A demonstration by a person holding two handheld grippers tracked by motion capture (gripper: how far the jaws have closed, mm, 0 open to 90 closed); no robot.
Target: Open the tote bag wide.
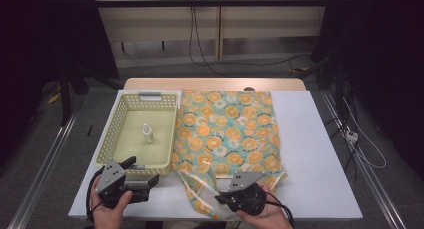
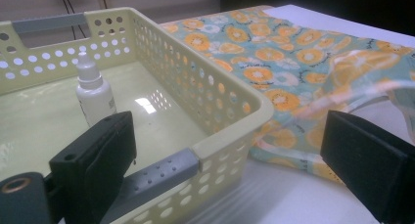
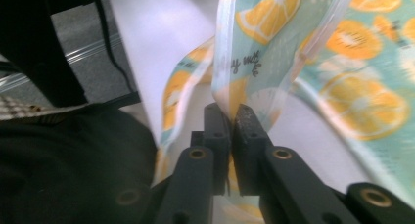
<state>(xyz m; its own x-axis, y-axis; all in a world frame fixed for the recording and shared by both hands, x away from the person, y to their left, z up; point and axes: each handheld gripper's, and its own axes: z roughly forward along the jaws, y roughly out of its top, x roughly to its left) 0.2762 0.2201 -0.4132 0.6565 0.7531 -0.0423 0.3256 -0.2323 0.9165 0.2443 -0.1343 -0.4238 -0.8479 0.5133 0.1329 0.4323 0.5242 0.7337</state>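
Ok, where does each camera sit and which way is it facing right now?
High view: above the person's side, looking forward and down on the table; both hands, left gripper and right gripper show.
Left gripper view: rides the left gripper, open, looking over the basket corner at the bottle.
Right gripper view: rides the right gripper, shut on the bag edge.
Shared: all three show the bag; high and left views share basket and bottle.

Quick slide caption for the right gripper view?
Right gripper shut on the edge of the orange-print bag.
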